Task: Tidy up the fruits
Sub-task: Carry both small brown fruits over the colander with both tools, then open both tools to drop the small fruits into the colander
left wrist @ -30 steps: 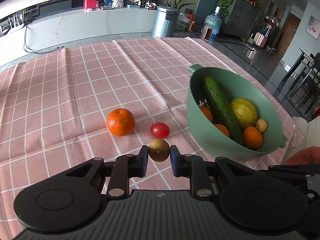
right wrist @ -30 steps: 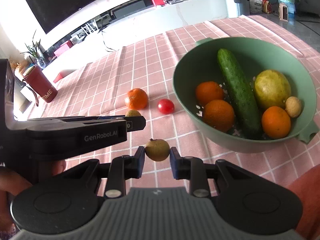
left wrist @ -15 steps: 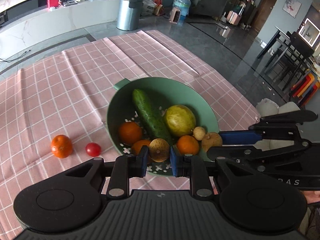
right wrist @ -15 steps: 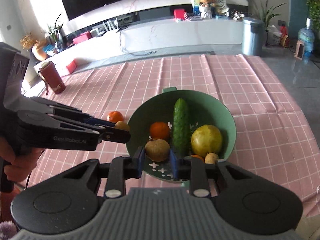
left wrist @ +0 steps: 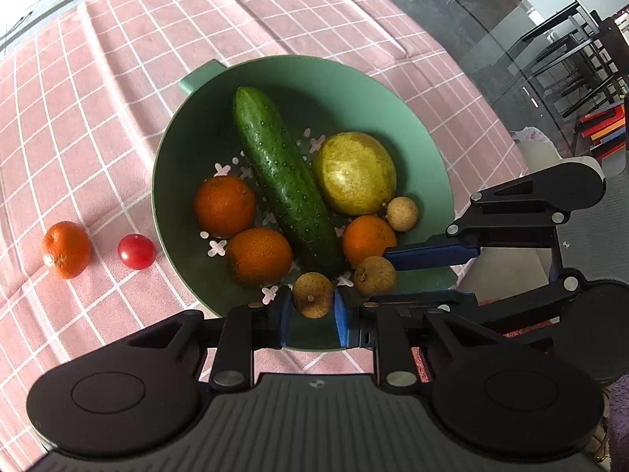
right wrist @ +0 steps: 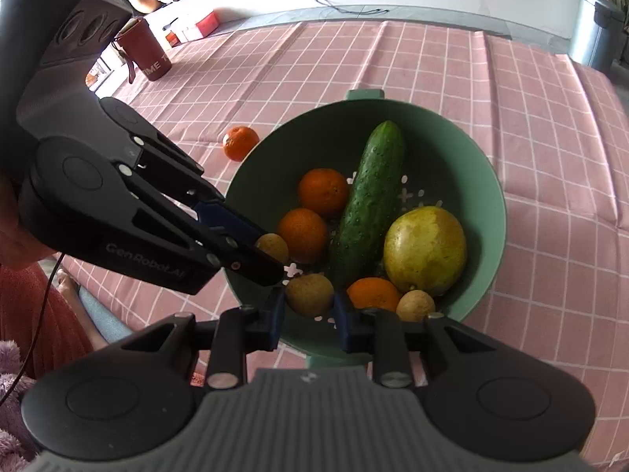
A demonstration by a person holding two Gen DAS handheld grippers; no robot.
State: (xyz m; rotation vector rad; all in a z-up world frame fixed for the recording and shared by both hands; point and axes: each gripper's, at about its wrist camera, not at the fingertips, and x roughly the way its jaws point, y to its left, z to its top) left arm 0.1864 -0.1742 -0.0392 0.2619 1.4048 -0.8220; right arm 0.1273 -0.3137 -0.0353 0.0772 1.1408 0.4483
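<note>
Both pairs of jaws are clamped, each on a small brown longan. In the left wrist view, the left gripper (left wrist: 312,312) is seen with its blue pads (left wrist: 284,316) pressed to either side of a left-held longan (left wrist: 312,295), which is carried just over the near rim of the green colander (left wrist: 188,165). Right beside it, the right gripper (left wrist: 387,277) is thrust in from the right edge, and the right-held longan (left wrist: 374,276) is pinched at its blue tips, over the colander's near inner wall.

From the right wrist view, the same right-held longan is shown between the gripper's own fingers, above the white cross-shaped drain holes (right wrist: 293,271), and the left gripper is seen reaching in from the left, its fruit half hidden behind the black fingertip.

Inside the colander, a cucumber (left wrist: 285,181) is laid lengthwise down the middle. Two mandarins (left wrist: 224,206) are nestled against its left side, and a large yellow-green fruit (left wrist: 354,173) is set against its right. A third mandarin (left wrist: 367,238) and a loose longan (left wrist: 401,208) are tucked below that fruit, touching one another.

Outside, on the pink checked tablecloth (left wrist: 78,118), a cherry tomato (left wrist: 136,251) is found just beside the colander's left wall, with a lone mandarin (left wrist: 67,249) near it, further left. A red mug (right wrist: 147,55) is stood well apart, at the cloth's far left edge.
</note>
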